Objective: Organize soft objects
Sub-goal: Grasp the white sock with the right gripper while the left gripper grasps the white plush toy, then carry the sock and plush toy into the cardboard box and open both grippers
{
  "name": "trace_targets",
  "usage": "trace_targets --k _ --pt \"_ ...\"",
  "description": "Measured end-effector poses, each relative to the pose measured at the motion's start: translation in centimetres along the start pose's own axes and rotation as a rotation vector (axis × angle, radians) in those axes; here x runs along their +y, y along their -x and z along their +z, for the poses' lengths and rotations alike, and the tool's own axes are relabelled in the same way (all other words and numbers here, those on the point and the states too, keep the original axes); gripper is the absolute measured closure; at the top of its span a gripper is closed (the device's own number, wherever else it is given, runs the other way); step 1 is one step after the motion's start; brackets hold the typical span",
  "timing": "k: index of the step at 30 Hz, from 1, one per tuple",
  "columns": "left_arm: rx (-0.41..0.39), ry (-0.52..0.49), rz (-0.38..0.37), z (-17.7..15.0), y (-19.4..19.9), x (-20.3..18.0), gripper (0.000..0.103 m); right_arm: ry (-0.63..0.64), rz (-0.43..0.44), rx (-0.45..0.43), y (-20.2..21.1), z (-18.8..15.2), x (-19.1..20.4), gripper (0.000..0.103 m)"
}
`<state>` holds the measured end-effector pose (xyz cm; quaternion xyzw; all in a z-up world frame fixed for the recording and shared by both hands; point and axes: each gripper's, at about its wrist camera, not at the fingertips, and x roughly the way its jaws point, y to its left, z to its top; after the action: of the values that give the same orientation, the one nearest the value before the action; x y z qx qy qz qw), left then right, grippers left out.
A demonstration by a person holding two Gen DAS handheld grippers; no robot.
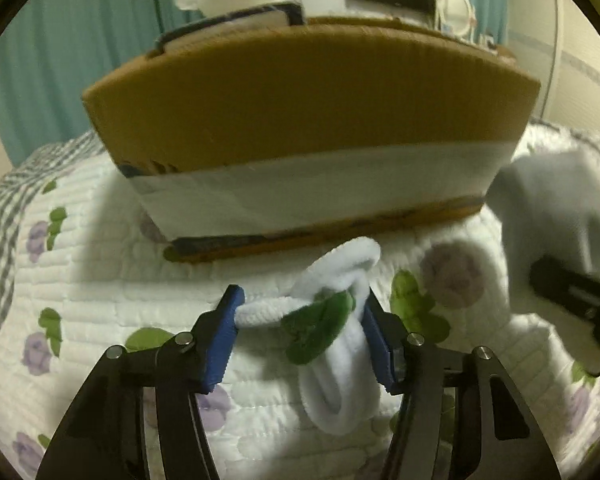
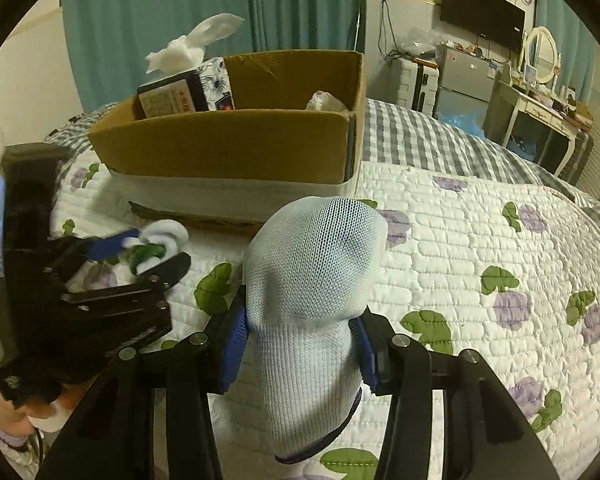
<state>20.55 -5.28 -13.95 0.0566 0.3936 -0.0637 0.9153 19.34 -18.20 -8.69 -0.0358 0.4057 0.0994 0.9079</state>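
Two hand-held grippers are at work over a white quilted bedspread printed with purple flowers and green leaves, each holding one sock.

The left gripper has its blue pads pressed on either side of a fluffy white sock with a green patch, the jaws partly closed around it; the sock lies bunched on the bedspread just in front of the near wall of the box.

The right gripper is clamped on a pale blue mesh-knit sock with a dark cuff band, its jaws narrowed against the sock's sides. The toe end stands up above the pads and the cuff hangs below them.

One open brown cardboard box with a white band along its base sits on the bedspread towards its far edge, where a grey checked sheet begins. Inside the box, in its left corner, stands one dark tissue pack with a white tissue sticking out; one small crumpled white item shows near the right wall, too hidden to identify.
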Motion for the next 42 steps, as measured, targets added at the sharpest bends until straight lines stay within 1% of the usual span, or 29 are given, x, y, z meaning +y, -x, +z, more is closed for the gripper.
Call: trace_targets --k 5,11,15,19,24,29,32,36,39,42 --pt "-0.016 -0.021 -0.006 -0.1 1.7 -0.3 0.052 -0.016 0.006 -0.012 0.7 -0.3 -0.1 0.057" --pt "-0.078 -0.043 -0.006 0.7 6.8 -0.2 0.052 -0.031 0.012 -0.046 3.2 -0.5 0.0 0.057" --pt "-0.125 -0.031 -0.017 1.7 10.4 0.2 0.052 -0.028 0.009 -0.090 6.4 0.1 0.2 0.057" --pt "-0.176 -0.017 -0.031 2.9 14.2 0.2 0.052 -0.026 0.006 -0.151 10.5 0.7 0.7 0.057" --pt "-0.258 -0.019 -0.055 4.2 19.3 0.0 0.052 -0.008 0.001 -0.219 15.5 1.5 1.5 0.057" --pt "-0.321 -0.019 -0.074 6.7 22.5 0.8 0.052 0.007 0.011 -0.273 19.0 3.4 1.9 0.057" --pt "-0.344 -0.011 -0.061 8.4 23.2 1.5 0.052 0.018 0.029 -0.311 20.4 5.2 1.9 0.057" --pt "-0.376 -0.016 -0.055 11.4 22.9 2.4 0.052 0.034 0.044 -0.356 21.1 8.4 1.8 0.057" --pt "-0.386 -0.023 -0.036 13.8 21.3 3.1 0.052 0.036 0.045 -0.371 20.2 11.0 1.5 0.057" --pt "-0.368 -0.027 -0.026 16.0 18.5 3.6 0.052 0.041 0.044 -0.365 17.8 13.6 1.3 0.057"
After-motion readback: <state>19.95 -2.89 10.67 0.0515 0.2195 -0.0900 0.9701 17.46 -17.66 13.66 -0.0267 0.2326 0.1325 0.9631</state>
